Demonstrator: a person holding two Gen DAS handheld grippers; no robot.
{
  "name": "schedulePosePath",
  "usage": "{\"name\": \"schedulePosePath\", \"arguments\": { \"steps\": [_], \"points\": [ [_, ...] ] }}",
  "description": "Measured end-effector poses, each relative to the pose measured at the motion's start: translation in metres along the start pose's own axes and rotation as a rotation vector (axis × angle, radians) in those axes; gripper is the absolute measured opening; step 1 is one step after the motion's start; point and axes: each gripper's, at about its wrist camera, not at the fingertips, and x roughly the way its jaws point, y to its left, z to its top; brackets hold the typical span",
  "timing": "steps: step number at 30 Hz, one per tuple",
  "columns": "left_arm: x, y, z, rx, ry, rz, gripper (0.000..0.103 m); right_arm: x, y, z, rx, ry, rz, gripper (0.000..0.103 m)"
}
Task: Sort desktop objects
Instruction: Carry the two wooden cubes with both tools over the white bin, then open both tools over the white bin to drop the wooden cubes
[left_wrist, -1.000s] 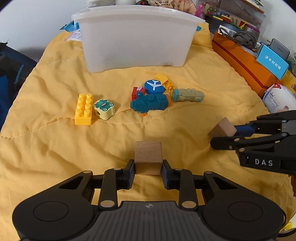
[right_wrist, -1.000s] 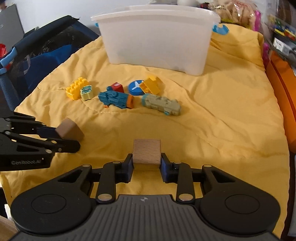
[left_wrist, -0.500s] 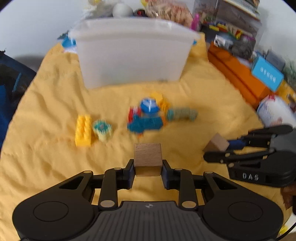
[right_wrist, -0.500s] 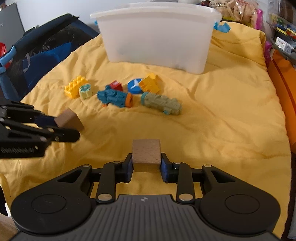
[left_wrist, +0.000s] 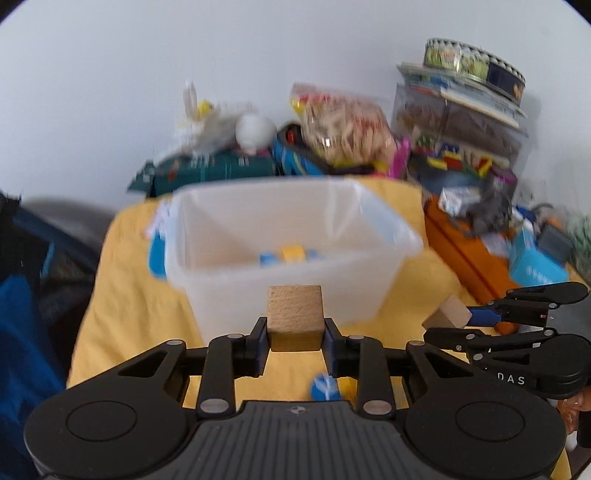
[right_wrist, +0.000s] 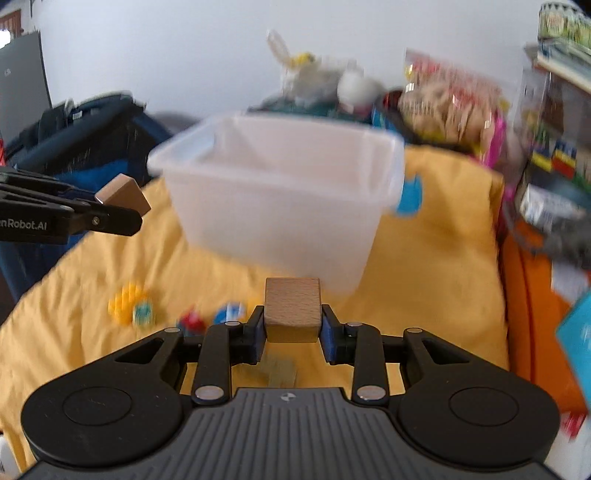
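Note:
My left gripper (left_wrist: 294, 345) is shut on a wooden cube (left_wrist: 294, 315), held up just in front of the clear plastic bin (left_wrist: 207, 266). My right gripper (right_wrist: 292, 339) is shut on a second wooden cube (right_wrist: 292, 308), also raised before the bin (right_wrist: 266, 218). Each gripper shows in the other's view: the right one (left_wrist: 448, 325) with its cube (left_wrist: 448, 317), the left one (right_wrist: 122, 206) with its cube (right_wrist: 123, 194). Blue and yellow toys (left_wrist: 288, 254) lie inside the bin. Loose toys lie below on the yellow quilt (right_wrist: 92, 266): a yellow brick (right_wrist: 125, 301), a red piece (right_wrist: 192, 319), a blue disc (left_wrist: 324, 387).
Clutter stands behind the bin: a snack bag (left_wrist: 343, 129), a white toy (left_wrist: 255, 129) and stacked boxes (left_wrist: 461, 122). An orange box (left_wrist: 469, 251) lies to the right. A dark blue bag (right_wrist: 81, 136) stands at the left.
Both grippers have risen and moved forward with their cubes, from low over the quilt to just before the bin. The loose toys now lie below and behind the fingertips.

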Motion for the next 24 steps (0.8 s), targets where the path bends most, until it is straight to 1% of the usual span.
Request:
{"name": "schedulePosePath", "arguments": {
  "steps": [3, 5, 6, 9, 11, 13, 15, 18, 21, 24],
  "points": [
    [0.003, 0.003, 0.025, 0.014, -0.044, 0.021, 0.033, 0.002, -0.002, 0.026, -0.014, -0.061, -0.025, 0.033],
    [0.010, 0.007, 0.041, 0.022, -0.064, 0.034, 0.032, 0.006, -0.003, 0.044, -0.021, -0.084, -0.031, 0.033],
    [0.013, 0.009, 0.048, 0.019, -0.069, 0.028, 0.032, 0.007, -0.004, 0.054, -0.017, -0.094, -0.029, 0.033],
    [0.026, 0.014, 0.069, 0.016, -0.084, 0.021, 0.032, 0.014, -0.006, 0.078, -0.012, -0.107, -0.027, 0.033],
    [0.037, 0.015, 0.076, 0.022, -0.085, 0.025, 0.032, 0.022, -0.005, 0.092, -0.022, -0.109, -0.038, 0.033],
    [0.052, 0.017, 0.079, 0.016, -0.065, 0.033, 0.032, 0.033, -0.005, 0.102, -0.019, -0.098, -0.044, 0.033],
    [0.068, 0.019, 0.078, 0.019, -0.036, 0.052, 0.032, 0.049, -0.006, 0.106, -0.009, -0.066, -0.046, 0.033],
    [0.089, 0.022, 0.073, 0.037, 0.013, 0.088, 0.032, 0.072, -0.006, 0.104, 0.021, -0.010, -0.042, 0.033],
    [0.105, 0.029, 0.069, 0.028, 0.057, 0.099, 0.032, 0.089, -0.001, 0.100, 0.033, 0.033, -0.033, 0.033],
    [0.114, 0.035, 0.066, 0.000, 0.103, 0.110, 0.033, 0.097, 0.003, 0.097, 0.033, 0.046, -0.063, 0.035]
  ]
}}
